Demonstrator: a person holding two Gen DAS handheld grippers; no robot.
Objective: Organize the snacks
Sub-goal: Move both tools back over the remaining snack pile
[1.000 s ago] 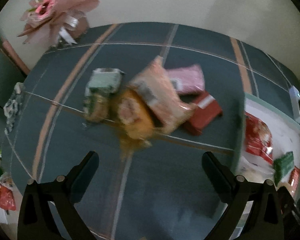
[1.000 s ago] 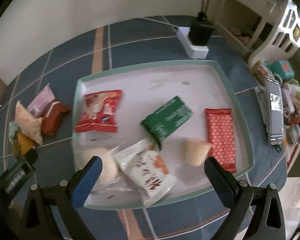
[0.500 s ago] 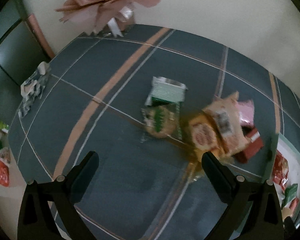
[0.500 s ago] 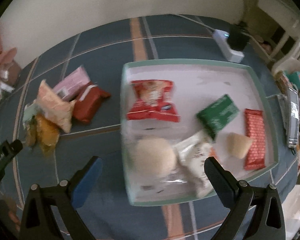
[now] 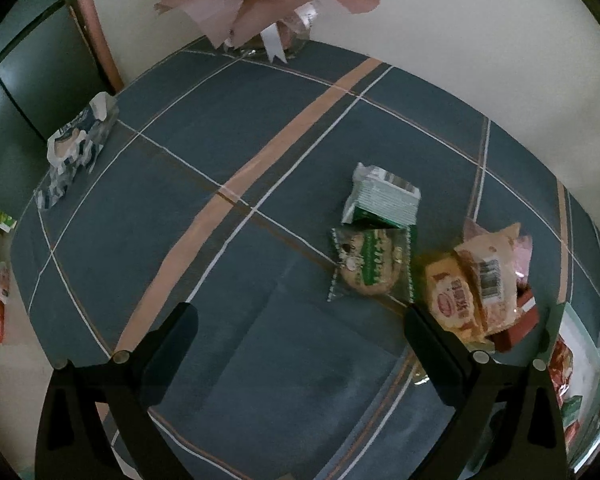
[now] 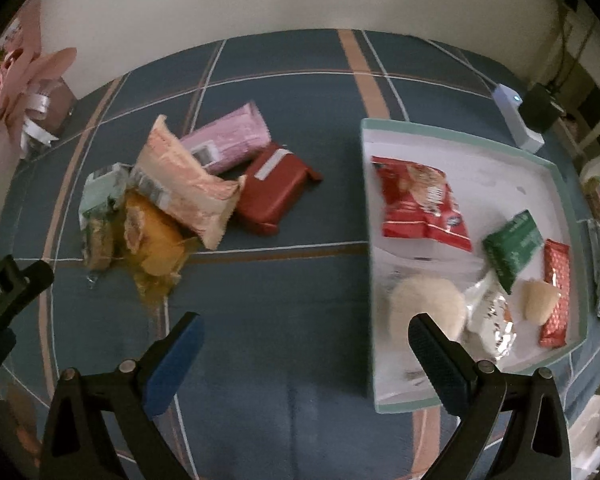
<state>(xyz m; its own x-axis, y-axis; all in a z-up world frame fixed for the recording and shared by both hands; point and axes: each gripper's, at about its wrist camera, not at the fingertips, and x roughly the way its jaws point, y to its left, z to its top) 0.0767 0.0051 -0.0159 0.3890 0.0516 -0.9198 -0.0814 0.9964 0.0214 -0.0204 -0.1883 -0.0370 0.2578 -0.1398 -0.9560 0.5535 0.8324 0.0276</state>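
Note:
A pile of snacks lies on the blue plaid tablecloth: a peach bag [image 6: 188, 188], a pink pack [image 6: 228, 140], a dark red pack [image 6: 274, 192], an orange-yellow packet [image 6: 152, 244] and a green cookie packet [image 5: 370, 266] beside a pale green pack [image 5: 382, 198]. A white tray with a teal rim [image 6: 370, 240] holds a red bag [image 6: 420, 200], a green pack [image 6: 514, 246], a red bar [image 6: 556, 292] and pale round snacks. My right gripper [image 6: 304, 348] hangs open over bare cloth between pile and tray. My left gripper [image 5: 300, 344] is open, left of the pile.
A pink paper-wrapped bouquet [image 5: 256, 0] stands at the table's far edge by the wall. A blue-white packet [image 5: 76, 148] lies at the left edge. A white power strip [image 6: 518, 120] with a black plug sits behind the tray. Clutter lies past the table's right edge.
Both views have swung left: the right gripper moved from above the tray to the cloth beside it, and the left gripper moved left so the pile now sits at its right.

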